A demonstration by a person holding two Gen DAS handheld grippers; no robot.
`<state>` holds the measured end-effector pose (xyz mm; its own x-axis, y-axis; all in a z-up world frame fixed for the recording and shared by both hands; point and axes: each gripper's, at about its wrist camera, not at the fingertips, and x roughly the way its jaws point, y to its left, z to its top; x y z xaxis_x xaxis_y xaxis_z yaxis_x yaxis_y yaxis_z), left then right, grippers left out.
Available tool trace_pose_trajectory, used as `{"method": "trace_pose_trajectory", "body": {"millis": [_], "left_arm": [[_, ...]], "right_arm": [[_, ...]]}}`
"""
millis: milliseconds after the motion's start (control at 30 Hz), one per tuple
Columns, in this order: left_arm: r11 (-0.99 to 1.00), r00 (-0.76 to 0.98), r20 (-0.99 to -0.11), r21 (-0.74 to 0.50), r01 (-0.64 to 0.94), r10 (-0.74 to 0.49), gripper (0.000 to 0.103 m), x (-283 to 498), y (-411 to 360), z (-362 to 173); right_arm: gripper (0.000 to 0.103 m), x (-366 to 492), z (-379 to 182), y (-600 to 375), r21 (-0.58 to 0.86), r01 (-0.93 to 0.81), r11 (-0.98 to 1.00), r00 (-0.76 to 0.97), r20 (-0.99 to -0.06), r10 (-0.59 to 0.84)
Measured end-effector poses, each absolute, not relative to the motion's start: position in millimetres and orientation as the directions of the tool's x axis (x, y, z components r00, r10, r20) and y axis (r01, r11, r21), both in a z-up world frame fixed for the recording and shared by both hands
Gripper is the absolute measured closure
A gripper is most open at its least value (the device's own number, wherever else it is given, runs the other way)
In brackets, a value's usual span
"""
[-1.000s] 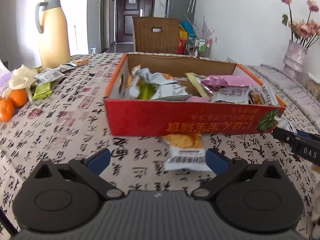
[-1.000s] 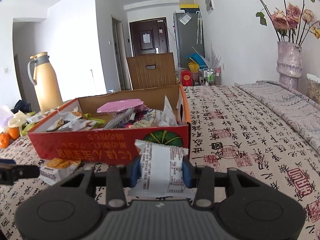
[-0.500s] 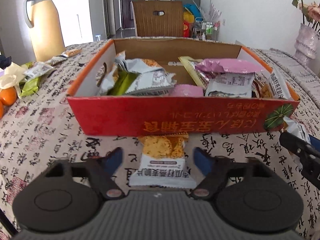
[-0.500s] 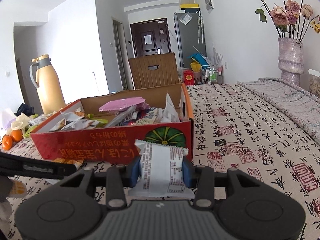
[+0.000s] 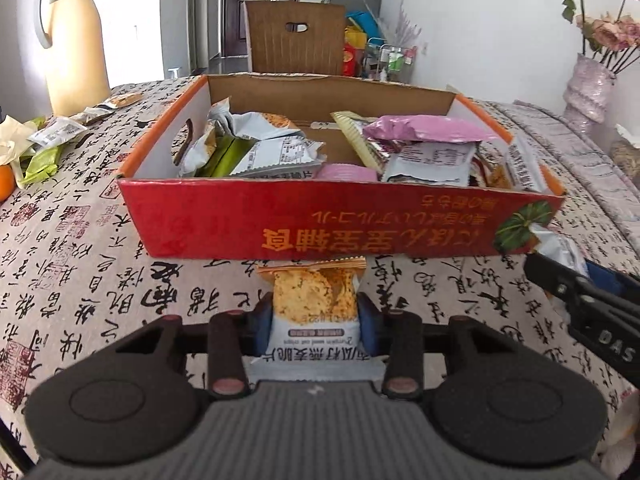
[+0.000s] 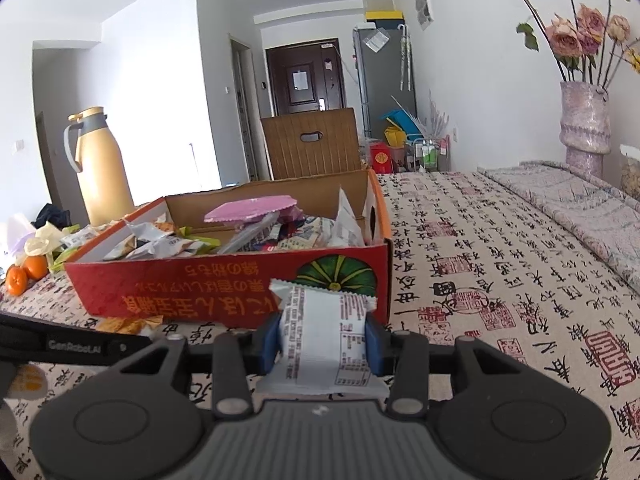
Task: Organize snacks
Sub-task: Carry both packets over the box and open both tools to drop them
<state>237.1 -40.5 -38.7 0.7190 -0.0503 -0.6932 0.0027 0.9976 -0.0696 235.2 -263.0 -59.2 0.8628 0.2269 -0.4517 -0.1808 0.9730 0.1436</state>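
Left wrist view, left gripper (image 5: 315,322) just closed, pinching orange-and-white cracker packet (image 5: 314,300) before red cardboard snack box (image 5: 340,220), right gripper (image 6: 322,342) clamping white printed packet (image 6: 324,340) near same box

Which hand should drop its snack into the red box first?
Probably the right. Its tongs grip the white packet clear of the tablecloth, beside the red box. The left tongs have just closed on the orange packet, low against the box's front wall.
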Motion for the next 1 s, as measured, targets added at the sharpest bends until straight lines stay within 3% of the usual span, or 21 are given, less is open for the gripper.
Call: {"method": "trace_pose_trajectory", "body": {"millis": [533, 1000], "left_arm": [[0.993, 0.854, -0.508, -0.081, 0.086, -0.115, 0.061, 212, -19, 37], [0.997, 0.888, -0.456, -0.072, 0.024, -0.054, 0.061, 265, 6, 57]], "right_arm": [[0.061, 232, -3, -244, 0.123, -0.248, 0.961, 0.894, -0.352, 0.276], [0.061, 290, 21, -213, 0.091, -0.253, 0.963, 0.905, -0.329, 0.269]]}}
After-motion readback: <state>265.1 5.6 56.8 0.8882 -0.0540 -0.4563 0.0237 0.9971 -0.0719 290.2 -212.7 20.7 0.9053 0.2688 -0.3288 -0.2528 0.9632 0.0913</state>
